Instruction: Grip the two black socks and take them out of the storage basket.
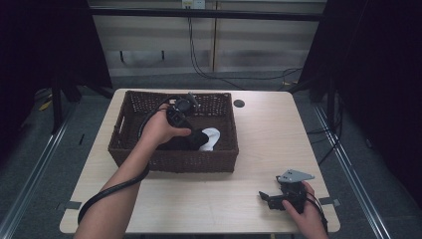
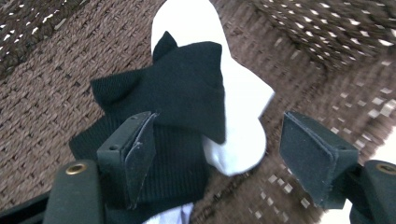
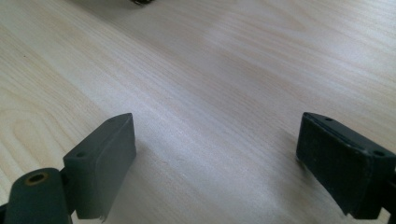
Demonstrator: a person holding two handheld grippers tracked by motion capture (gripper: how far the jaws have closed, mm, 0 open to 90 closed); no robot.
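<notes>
Socks: black sock atop white sock on basket floor. Left gripper jaws wide, straddling pile, gripping nothing, likely lining up pick. Right gripper jaws wide, empty, parked on counter.

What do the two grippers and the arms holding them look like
Both grippers are black, each with two flat, blocky jaws and brass-coloured rivets at the jaw bases. The left gripper trails a thick black cable that loops under the forearm. The right gripper carries a grey three-cornered plate on top. Both forearms are bare, with no sleeves in view.
</notes>
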